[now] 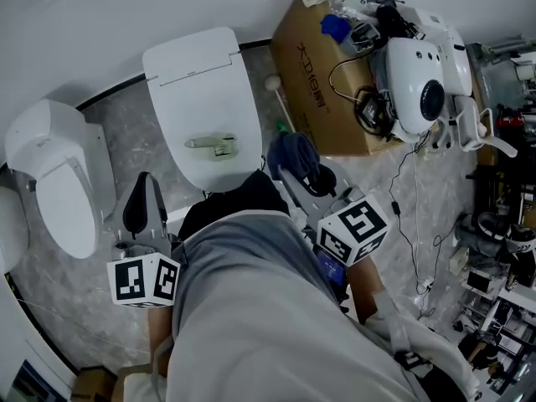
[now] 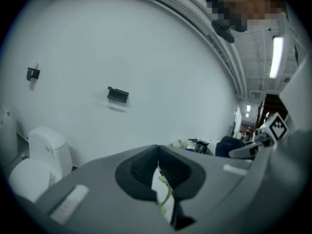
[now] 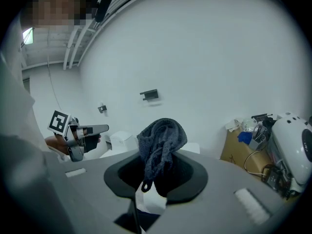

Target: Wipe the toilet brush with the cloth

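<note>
A pale green toilet brush [image 1: 213, 145] lies flat on the closed lid of the white toilet [image 1: 201, 74] straight ahead. My right gripper [image 1: 306, 178] is shut on a dark blue knitted cloth [image 1: 293, 156], held just right of the lid's near edge. In the right gripper view the cloth [image 3: 162, 143] bunches up out of the gripper [image 3: 155, 168]. My left gripper [image 1: 141, 206] hangs left of the toilet with its jaws shut and nothing in them; in its own view its tips [image 2: 157, 151] touch, and a sliver of the green brush [image 2: 166, 198] shows through the gap below.
A second white toilet [image 1: 59, 174] stands at the left. Right of the middle toilet are a brown cardboard box [image 1: 322, 82] with cables, a white rounded machine [image 1: 419, 82] and a white ball-ended stick [image 1: 276, 90]. Cluttered shelves fill the right edge.
</note>
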A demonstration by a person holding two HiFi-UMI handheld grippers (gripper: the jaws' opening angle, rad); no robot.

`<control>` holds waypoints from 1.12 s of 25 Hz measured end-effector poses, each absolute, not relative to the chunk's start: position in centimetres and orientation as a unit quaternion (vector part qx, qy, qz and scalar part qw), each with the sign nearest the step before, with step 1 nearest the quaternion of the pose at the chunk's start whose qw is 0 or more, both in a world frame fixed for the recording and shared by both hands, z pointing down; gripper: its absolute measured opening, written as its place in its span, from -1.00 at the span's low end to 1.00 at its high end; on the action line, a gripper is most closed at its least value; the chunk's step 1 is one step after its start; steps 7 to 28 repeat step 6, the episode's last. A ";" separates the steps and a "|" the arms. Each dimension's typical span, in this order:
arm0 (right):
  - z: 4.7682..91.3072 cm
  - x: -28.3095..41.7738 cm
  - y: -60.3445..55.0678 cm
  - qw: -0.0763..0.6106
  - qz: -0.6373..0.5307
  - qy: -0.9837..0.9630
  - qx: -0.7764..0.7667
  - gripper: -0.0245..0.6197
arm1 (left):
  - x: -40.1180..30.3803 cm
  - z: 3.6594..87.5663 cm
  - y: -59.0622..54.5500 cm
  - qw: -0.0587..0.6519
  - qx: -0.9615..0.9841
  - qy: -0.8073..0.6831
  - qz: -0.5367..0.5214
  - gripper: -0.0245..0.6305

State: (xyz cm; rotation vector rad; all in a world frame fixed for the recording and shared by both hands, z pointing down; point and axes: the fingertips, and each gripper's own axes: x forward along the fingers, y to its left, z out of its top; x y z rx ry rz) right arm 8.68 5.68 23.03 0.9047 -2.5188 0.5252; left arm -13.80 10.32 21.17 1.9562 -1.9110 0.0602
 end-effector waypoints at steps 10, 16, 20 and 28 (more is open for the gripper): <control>23.6 8.6 6.0 0.212 0.193 -0.902 0.322 -0.64 | -14.3 22.3 11.1 0.217 0.688 -0.692 0.025 -0.93; 23.6 8.6 6.0 0.212 0.193 -0.902 0.322 -0.64 | -14.3 22.3 11.1 0.217 0.688 -0.692 0.025 -0.93; 23.6 8.6 6.0 0.212 0.193 -0.902 0.322 -0.64 | -14.3 22.3 11.1 0.217 0.688 -0.692 0.025 -0.93; 23.6 8.6 6.0 0.212 0.193 -0.902 0.322 -0.64 | -14.3 22.3 11.1 0.217 0.688 -0.692 0.025 -0.93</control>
